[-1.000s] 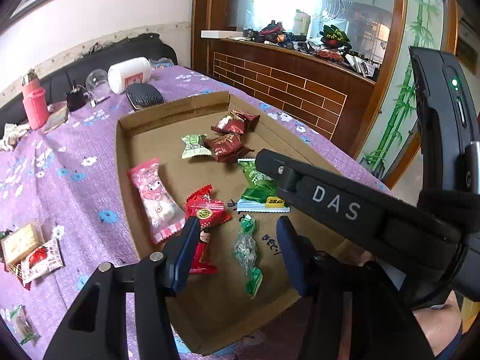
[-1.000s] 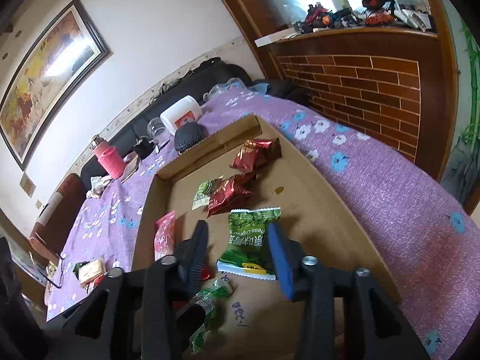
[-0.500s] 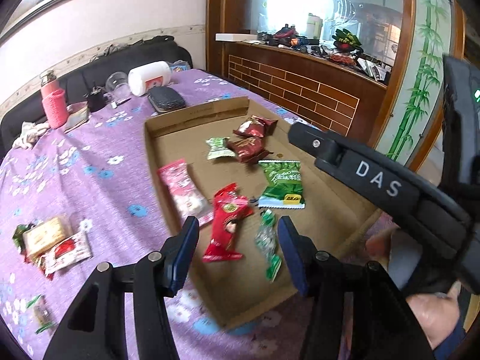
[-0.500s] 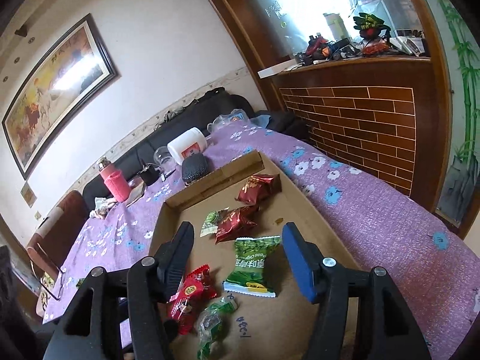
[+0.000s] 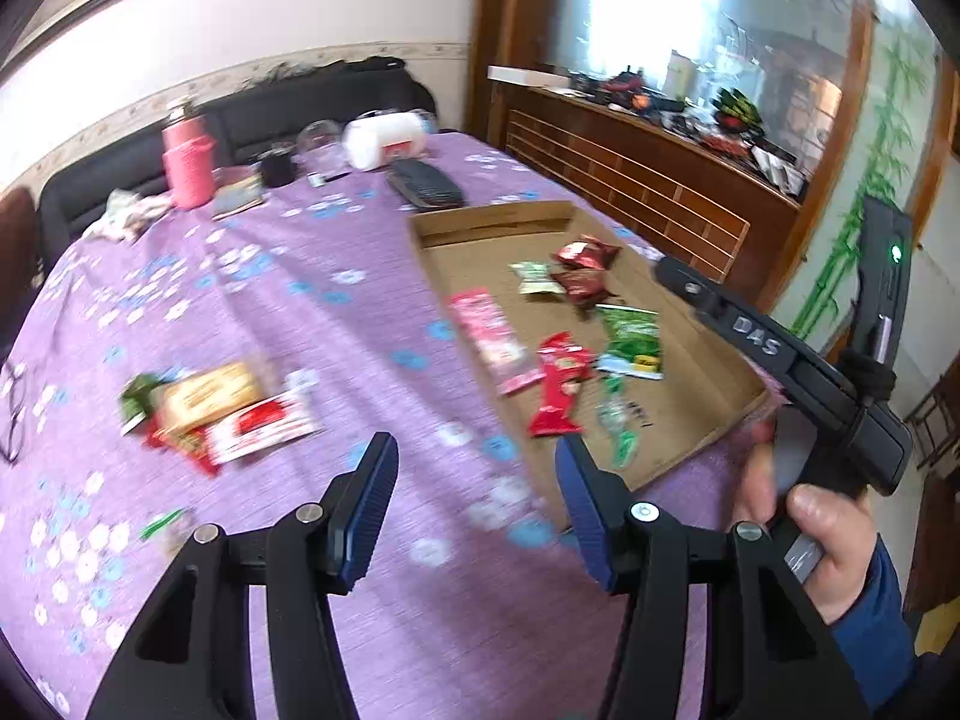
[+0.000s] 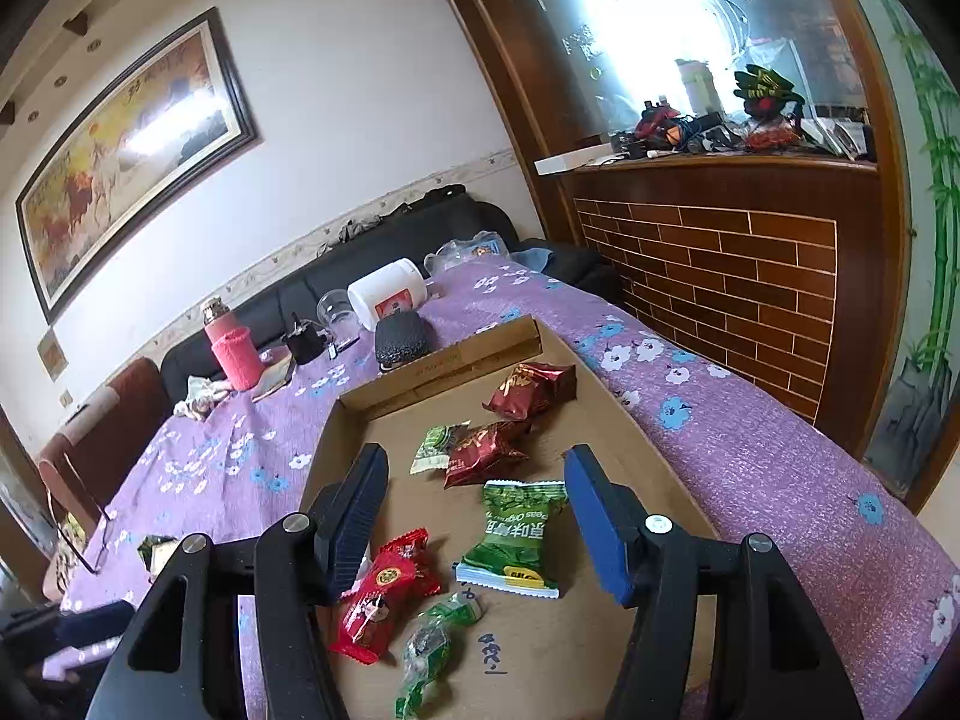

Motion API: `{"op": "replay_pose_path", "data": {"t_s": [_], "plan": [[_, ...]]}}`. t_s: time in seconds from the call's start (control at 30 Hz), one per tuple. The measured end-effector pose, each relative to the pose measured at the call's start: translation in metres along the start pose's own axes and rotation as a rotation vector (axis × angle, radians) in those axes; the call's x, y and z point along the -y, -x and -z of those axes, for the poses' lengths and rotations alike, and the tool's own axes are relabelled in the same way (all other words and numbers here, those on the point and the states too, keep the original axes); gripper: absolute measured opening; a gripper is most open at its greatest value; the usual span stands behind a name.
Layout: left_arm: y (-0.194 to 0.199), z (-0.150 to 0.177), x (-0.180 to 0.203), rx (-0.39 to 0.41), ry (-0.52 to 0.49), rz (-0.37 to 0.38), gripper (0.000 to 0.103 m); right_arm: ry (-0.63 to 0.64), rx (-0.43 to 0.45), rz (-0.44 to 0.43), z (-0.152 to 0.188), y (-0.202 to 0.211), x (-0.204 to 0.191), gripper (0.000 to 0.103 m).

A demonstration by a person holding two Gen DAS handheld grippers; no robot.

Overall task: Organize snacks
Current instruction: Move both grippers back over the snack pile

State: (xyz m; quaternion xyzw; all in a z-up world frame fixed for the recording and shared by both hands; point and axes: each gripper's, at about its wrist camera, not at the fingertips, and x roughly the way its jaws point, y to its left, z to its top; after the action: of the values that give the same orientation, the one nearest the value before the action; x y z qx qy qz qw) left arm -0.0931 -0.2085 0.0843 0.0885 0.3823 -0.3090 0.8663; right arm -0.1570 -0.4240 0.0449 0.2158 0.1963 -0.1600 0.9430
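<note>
Both the left gripper (image 5: 477, 498) and right gripper (image 6: 477, 516) stand partly open, holding nothing. The loose snack packets (image 5: 222, 414) lying left of the cardboard tray (image 5: 714, 396) look light, crinkly and slippery; pinching a sealed edge seems safest.

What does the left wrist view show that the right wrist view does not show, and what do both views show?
Only the left wrist view shows the loose snack pile lying on the purple tablecloth outside the box, the pink snack packet inside the box, and the hand holding the right tongs. Only the right wrist view shows the framed painting in full. Both show the cardboard box, the green pea packet, the red candy packet, the pink bottle and open, empty tongs; the left tongs hang over bare cloth.
</note>
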Motion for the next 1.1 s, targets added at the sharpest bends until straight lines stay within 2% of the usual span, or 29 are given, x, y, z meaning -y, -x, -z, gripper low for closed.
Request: {"op": "replay_pose_path", "data": {"t_s": [0.17, 0.4, 0.53, 0.6, 0.67, 0.8, 0.93, 1.03, 1.07, 1.1], "plan": [[0.016, 0.015, -0.064, -0.006, 0.112, -0.053, 0.054, 0.075, -0.025, -0.044, 0.007, 0.009, -0.026, 0.065], [0.026, 0.043, -0.158, -0.061, 0.286, -0.153, 0.055, 0.188, -0.164, -0.195, 0.017, 0.006, -0.09, 0.065], [0.022, 0.054, -0.191, -0.108, 0.391, -0.124, 0.055, 0.204, -0.275, -0.337, 0.018, -0.009, -0.132, 0.066], [0.013, 0.057, -0.197, -0.143, 0.437, -0.088, 0.055, 0.208, -0.351, -0.413, 0.018, -0.025, -0.156, 0.066], [0.006, 0.058, -0.191, -0.154, 0.429, -0.065, 0.055, 0.211, -0.394, -0.453, 0.019, -0.041, -0.175, 0.066], [-0.008, 0.056, -0.177, -0.163, 0.374, -0.116, 0.054, 0.196, -0.479, -0.448, 0.03, -0.095, -0.203, 0.066], [-0.024, 0.053, -0.169, -0.187, 0.366, -0.094, 0.054, 0.162, -0.518, -0.439, 0.047, -0.124, -0.194, 0.066], [-0.035, 0.047, -0.158, -0.157, 0.3, -0.184, 0.05, 0.169, -0.51, -0.449, 0.045, -0.13, -0.188, 0.066], [-0.037, 0.044, -0.157, -0.152, 0.295, -0.207, 0.041, 0.163, -0.504, -0.459, 0.044, -0.132, -0.188, 0.066], [-0.039, 0.042, -0.157, -0.149, 0.293, -0.227, 0.037, 0.155, -0.506, -0.465, 0.045, -0.137, -0.188, 0.066]]}}
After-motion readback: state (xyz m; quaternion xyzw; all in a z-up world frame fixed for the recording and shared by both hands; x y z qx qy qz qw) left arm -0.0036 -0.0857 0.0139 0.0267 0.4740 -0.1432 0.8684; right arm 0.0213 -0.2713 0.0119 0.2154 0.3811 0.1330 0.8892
